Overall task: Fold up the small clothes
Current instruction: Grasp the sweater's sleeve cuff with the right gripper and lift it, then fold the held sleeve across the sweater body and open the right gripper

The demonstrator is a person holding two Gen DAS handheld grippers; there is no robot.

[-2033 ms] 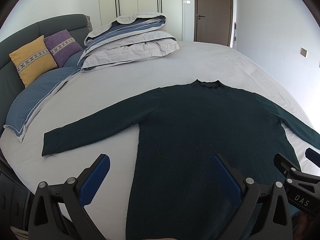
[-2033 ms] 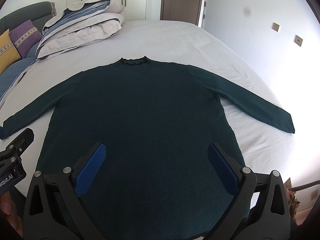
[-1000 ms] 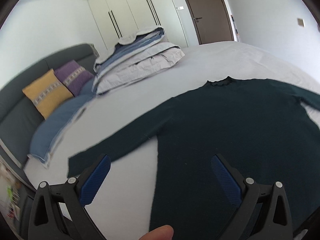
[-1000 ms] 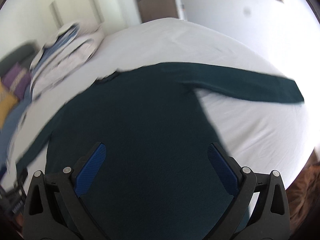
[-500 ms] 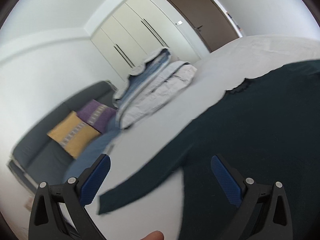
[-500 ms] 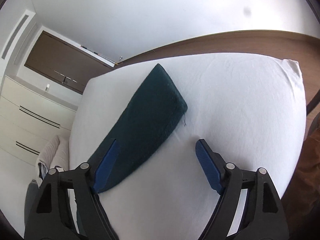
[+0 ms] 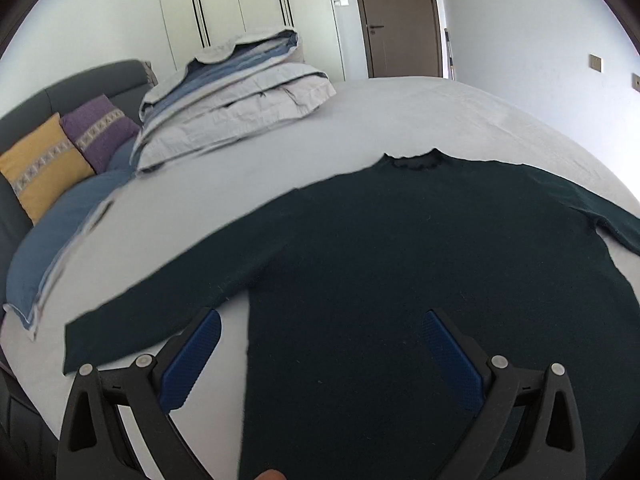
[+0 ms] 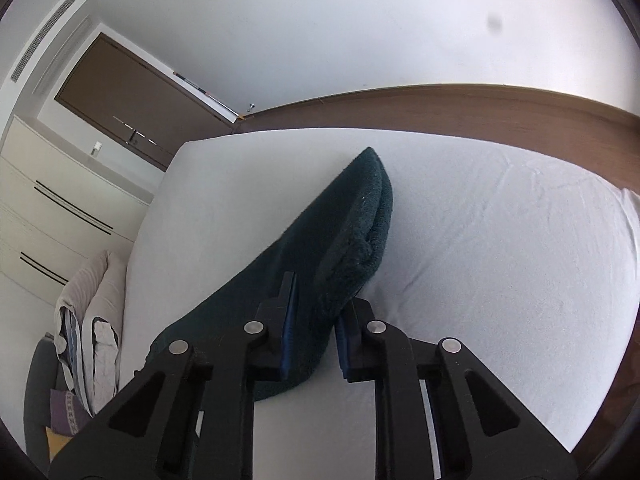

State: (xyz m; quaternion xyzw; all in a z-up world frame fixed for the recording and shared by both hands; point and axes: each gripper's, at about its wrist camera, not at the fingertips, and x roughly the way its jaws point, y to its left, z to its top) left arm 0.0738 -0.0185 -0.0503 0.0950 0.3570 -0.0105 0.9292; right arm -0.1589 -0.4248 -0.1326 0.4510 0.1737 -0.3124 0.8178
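A dark green long-sleeved sweater (image 7: 400, 260) lies flat on the white bed (image 7: 400, 120), collar pointing away. My left gripper (image 7: 320, 320) hovers open over the sweater's left side edge, just below the left sleeve (image 7: 160, 300); nothing is between its blue pads. In the right wrist view, the end of the other sleeve (image 8: 352, 216) is bunched up and lifted off the sheet. My right gripper (image 8: 316, 320) is closing its jaws on that sleeve, and the cloth is pinched between the pads.
A folded duvet (image 7: 232, 100) lies at the far left of the bed, with yellow (image 7: 40, 168), purple (image 7: 100, 128) and blue (image 7: 60, 232) pillows by the grey headboard. Beyond the right side of the bed (image 8: 520, 220) is wooden floor (image 8: 480, 108).
My right gripper swung out to the right sleeve end, rolled over, and closed from wide open onto the cuff, lifting it. My left gripper shifted and levelled over the sweater's left side, staying open.
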